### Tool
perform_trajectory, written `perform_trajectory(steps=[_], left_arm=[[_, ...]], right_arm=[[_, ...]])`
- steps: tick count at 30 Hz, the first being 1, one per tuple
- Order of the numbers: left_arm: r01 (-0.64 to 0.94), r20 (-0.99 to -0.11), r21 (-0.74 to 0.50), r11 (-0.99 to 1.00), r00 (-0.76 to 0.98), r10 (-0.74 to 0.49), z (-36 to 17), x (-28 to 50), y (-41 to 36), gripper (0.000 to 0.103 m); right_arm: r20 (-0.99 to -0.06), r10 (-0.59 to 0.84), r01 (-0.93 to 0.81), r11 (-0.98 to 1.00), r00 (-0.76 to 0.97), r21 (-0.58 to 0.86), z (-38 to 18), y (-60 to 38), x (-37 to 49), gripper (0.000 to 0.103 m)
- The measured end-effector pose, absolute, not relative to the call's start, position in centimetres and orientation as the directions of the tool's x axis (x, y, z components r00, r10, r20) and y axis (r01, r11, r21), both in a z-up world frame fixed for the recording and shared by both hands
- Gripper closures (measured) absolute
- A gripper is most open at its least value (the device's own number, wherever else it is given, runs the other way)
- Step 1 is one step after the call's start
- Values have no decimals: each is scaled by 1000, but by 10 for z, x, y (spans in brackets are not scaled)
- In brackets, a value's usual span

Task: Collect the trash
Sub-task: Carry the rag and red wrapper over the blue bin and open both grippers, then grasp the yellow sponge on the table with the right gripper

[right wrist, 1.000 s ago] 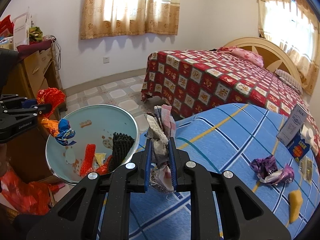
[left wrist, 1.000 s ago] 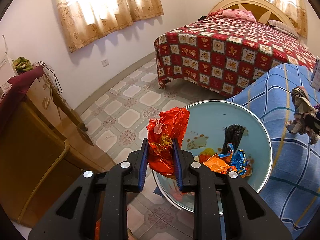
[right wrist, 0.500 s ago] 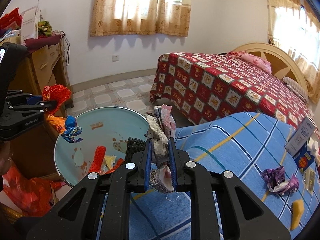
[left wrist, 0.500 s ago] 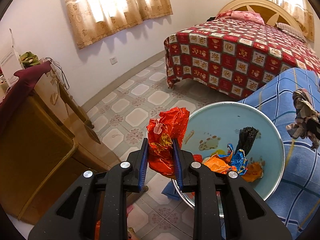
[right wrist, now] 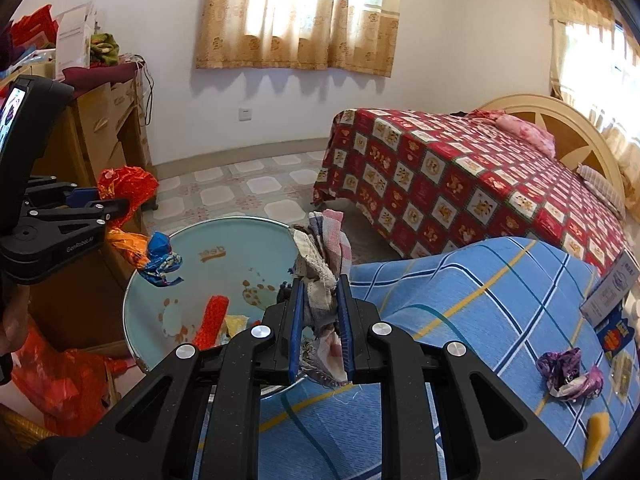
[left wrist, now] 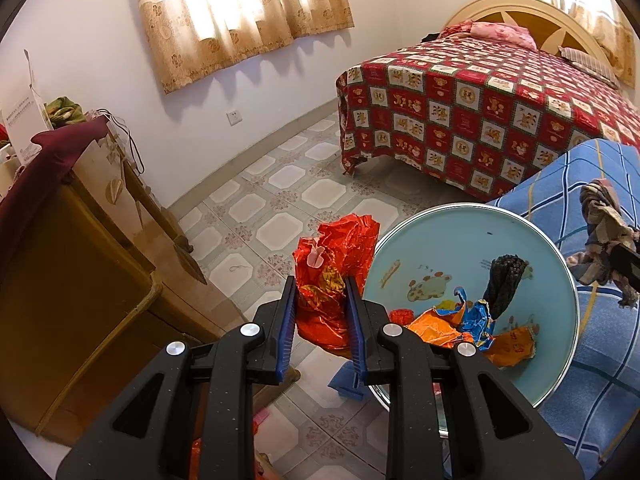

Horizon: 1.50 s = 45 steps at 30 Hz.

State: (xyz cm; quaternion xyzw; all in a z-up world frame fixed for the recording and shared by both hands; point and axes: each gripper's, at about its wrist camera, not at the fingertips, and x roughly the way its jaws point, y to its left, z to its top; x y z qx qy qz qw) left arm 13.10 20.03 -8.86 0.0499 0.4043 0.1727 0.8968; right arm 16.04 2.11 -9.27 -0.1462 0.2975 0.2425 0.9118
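- Daylight pours through the curtains [left wrist: 240,20] at twelve o'clock, which are blown out to near white.
- Scalloped curtain shadows fall on the wall [right wrist: 280,92] beneath.
- A second window [right wrist: 592,64] at two o'clock glares.
- Both views are bright and sharp, with no motion blur.
- Fisheye bending curves the bed [left wrist: 480,112] and floor tiles [left wrist: 280,200]; black vignette fills the corners.
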Motion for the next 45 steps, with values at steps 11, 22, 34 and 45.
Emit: perform_trajectory(steps=[11, 22, 34, 45], left_arm=[[-257, -718, 212, 943, 614, 329, -92, 131, 194, 71], [-250, -717, 204, 947, 620, 318, -93, 129, 186, 35], [-202, -742, 222, 954, 600, 299, -110, 130, 166, 23], [-40, -758, 240, 970, 617, 213, -121, 144, 85, 23]], right_arm=[[-601, 391, -548, 831, 697, -95, -92, 24, 159, 80], [-591, 390, -526, 848, 706, -70, -91, 15, 158, 52], [-595, 312, -435, 897, 741, -72, -94, -42, 145, 47], [-614, 6, -72, 994, 789, -83, -102, -204, 127, 45]])
